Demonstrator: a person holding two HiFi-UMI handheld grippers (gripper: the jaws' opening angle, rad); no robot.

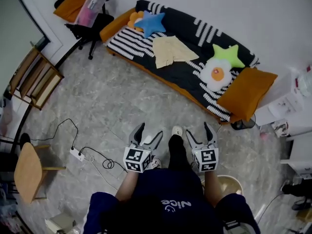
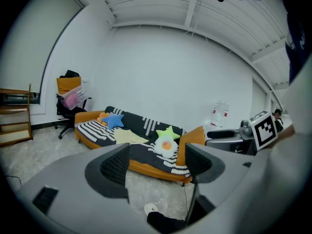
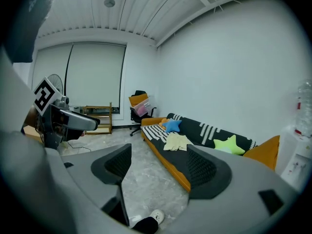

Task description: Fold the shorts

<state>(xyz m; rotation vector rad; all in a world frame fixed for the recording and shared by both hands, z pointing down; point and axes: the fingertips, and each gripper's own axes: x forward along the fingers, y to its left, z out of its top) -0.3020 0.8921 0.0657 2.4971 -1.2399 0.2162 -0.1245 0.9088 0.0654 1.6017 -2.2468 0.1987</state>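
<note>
Sofa (image 1: 187,76) at upper centre of the head view, shorts (image 1: 171,51) on its seat, well apart from left tongs (image 1: 147,134) and right tongs (image 1: 200,133).
Pale yellow shorts spread flat, long axis seemingly along the sofa's upper-left to lower-right slant; straight up-frame across bare floor (image 1: 122,101), neither hand clearly nearer. Both tongs low at bottom centre, side by side, aimed at the sofa and tipped slightly down, pads wide apart with nothing between.

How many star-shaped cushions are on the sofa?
2. The blue star cushion lies near the left end of the sofa in the head view; the green star cushion is toward the right end, beside the fried-egg cushion.
</note>
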